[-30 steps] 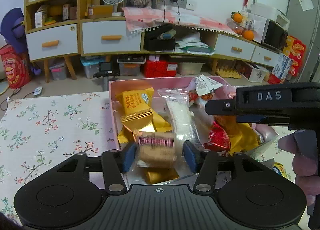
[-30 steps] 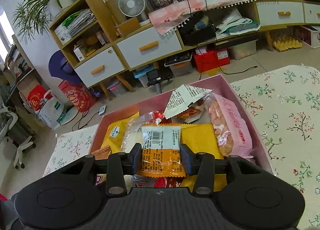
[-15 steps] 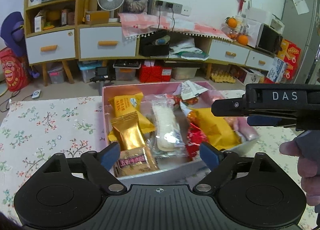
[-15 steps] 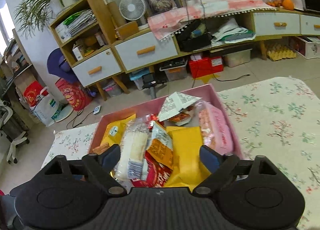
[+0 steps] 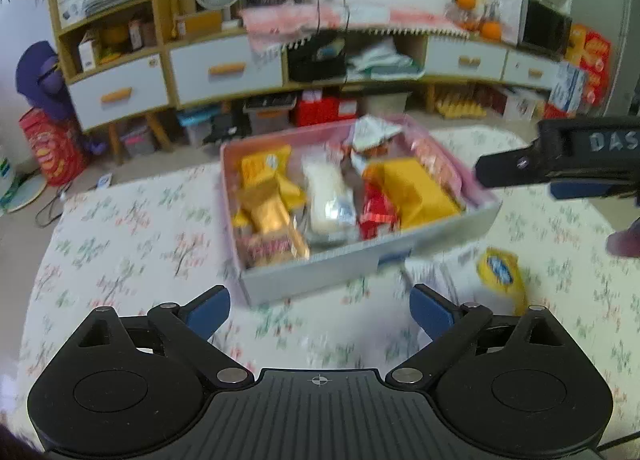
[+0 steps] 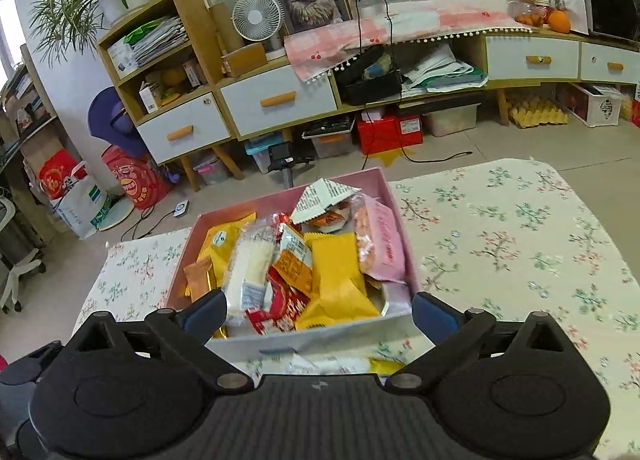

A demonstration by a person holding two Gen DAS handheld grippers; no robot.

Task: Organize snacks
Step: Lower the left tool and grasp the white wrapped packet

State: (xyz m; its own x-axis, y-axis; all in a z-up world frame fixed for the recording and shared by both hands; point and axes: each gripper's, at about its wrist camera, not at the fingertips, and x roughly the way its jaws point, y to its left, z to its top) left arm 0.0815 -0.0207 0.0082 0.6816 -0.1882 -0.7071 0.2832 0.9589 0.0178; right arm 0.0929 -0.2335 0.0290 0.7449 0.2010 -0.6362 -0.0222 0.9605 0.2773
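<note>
Between both pairs of jaws: nothing held; snacks lie in the pink box.

Left gripper and right gripper have just been opening; jaws stand wide apart, empty, near side of the pink box. Beyond them, the packets fill it. One yellow-and-white packet lies on the floral cloth at right. Judged light, soft, slippery: take hold across a flat middle, gently.
</note>
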